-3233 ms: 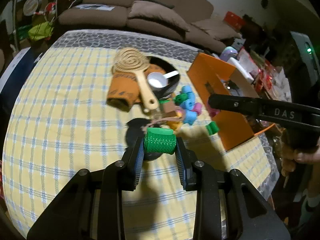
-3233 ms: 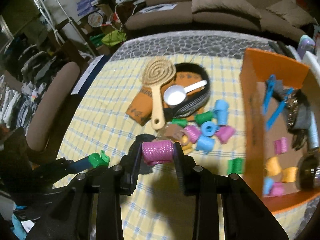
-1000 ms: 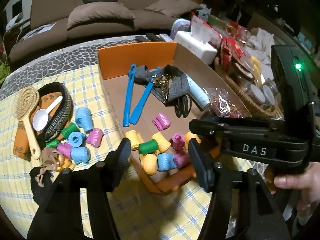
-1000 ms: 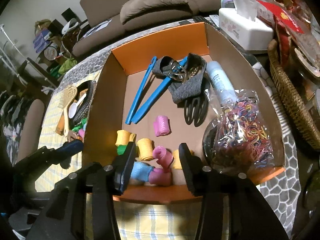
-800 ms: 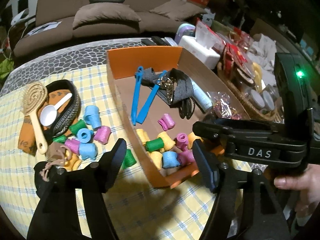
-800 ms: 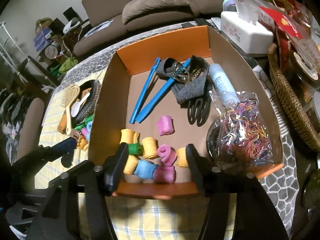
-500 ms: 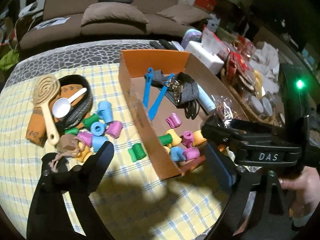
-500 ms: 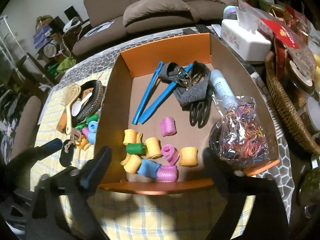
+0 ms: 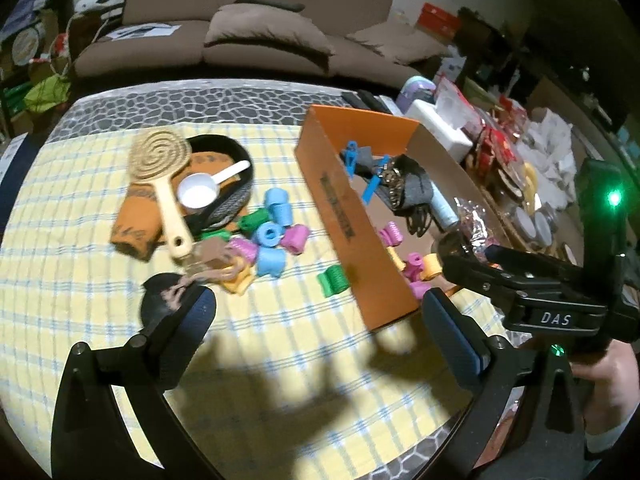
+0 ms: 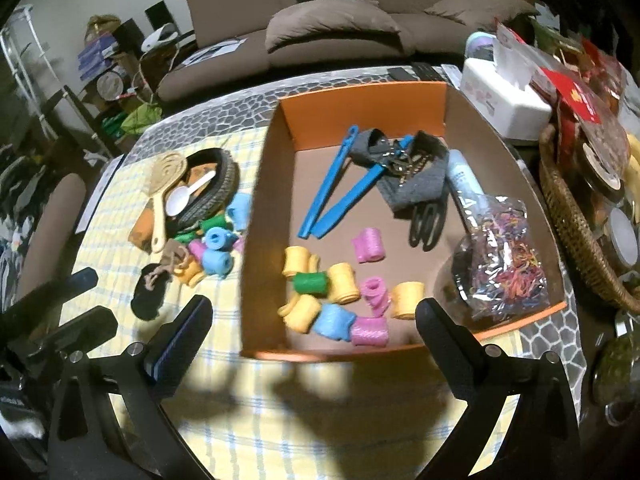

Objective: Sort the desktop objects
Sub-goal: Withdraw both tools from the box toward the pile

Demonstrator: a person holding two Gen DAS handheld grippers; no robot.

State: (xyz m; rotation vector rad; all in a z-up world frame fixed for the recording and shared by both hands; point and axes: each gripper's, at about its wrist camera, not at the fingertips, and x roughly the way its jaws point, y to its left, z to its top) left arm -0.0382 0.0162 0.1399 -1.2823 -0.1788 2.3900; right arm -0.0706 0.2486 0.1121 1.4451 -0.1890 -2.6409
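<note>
An orange cardboard box holds several hair rollers, among them a green roller and a pink roller, plus blue clips and a bag of rubber bands. More rollers lie loose on the checked cloth left of the box, one green roller close to its wall. My left gripper is open and empty above the cloth. My right gripper is open and empty above the box's near edge.
A wooden hairbrush, a white scoop and a black band lie at the back left on an orange pouch. A tissue box and a wicker basket stand right of the box. A sofa lies beyond the table.
Both grippers let go of their rollers into the box, opened wide, and drew back and up. The left view has swung left toward the loose rollers on the cloth.
</note>
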